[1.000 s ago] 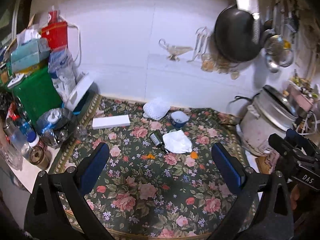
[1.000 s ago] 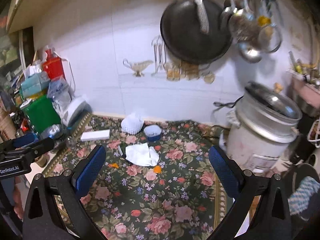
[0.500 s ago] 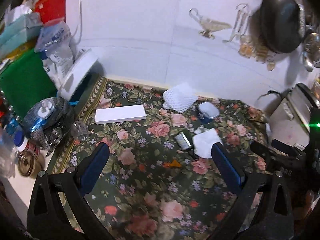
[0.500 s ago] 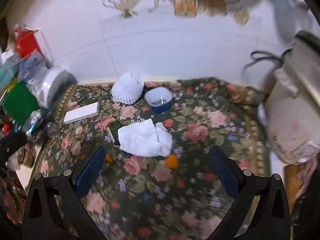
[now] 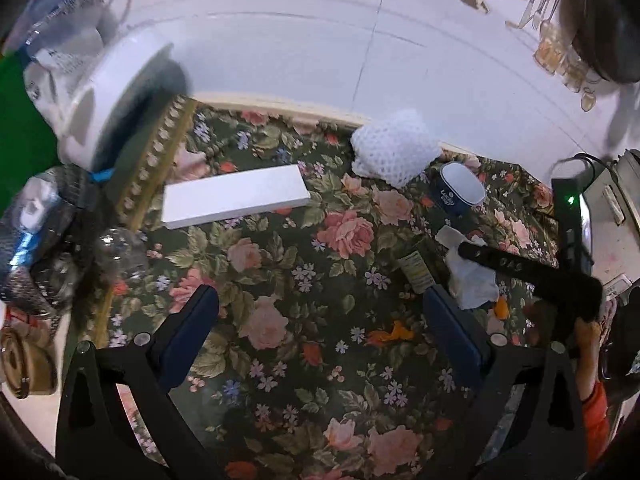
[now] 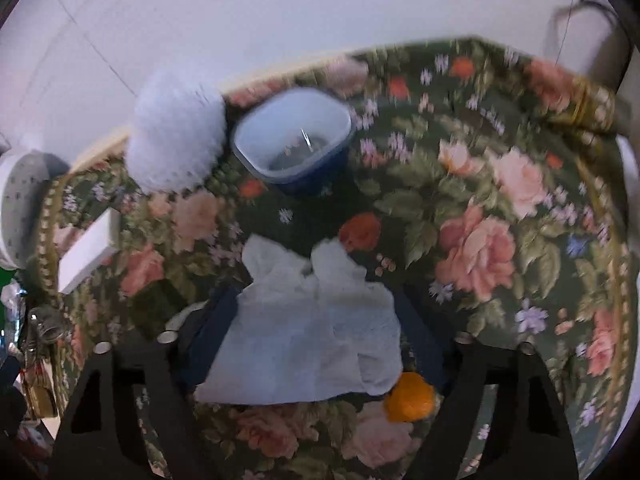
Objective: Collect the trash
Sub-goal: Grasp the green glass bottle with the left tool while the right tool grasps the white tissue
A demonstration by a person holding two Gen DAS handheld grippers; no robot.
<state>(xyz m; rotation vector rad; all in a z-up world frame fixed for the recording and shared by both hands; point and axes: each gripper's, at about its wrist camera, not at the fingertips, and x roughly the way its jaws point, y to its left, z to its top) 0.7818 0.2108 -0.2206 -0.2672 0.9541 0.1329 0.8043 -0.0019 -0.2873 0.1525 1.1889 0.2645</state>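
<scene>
A crumpled white tissue (image 6: 308, 328) lies on the floral tablecloth (image 6: 472, 240). My right gripper (image 6: 316, 320) is low over it, jaws open on either side of it; whether the pads touch it I cannot tell. An orange peel piece (image 6: 410, 396) lies at the tissue's right corner. In the left wrist view the tissue (image 5: 470, 276) sits under the right gripper's black body (image 5: 528, 272), beside a dark wrapper (image 5: 416, 266) and orange peel bits (image 5: 390, 334). My left gripper (image 5: 320, 320) is open and empty above the cloth (image 5: 280, 280).
A blue tub (image 6: 292, 138) and a white foam net (image 6: 176, 136) sit near the wall. A flat white box (image 5: 236, 196), a white fan (image 5: 116, 92) and cluttered bottles (image 5: 44, 240) are at the left. A rice cooker (image 5: 612, 208) stands at the right.
My right gripper has dropped down and forward onto the tissue. My left gripper has moved closer to the table and tilted down.
</scene>
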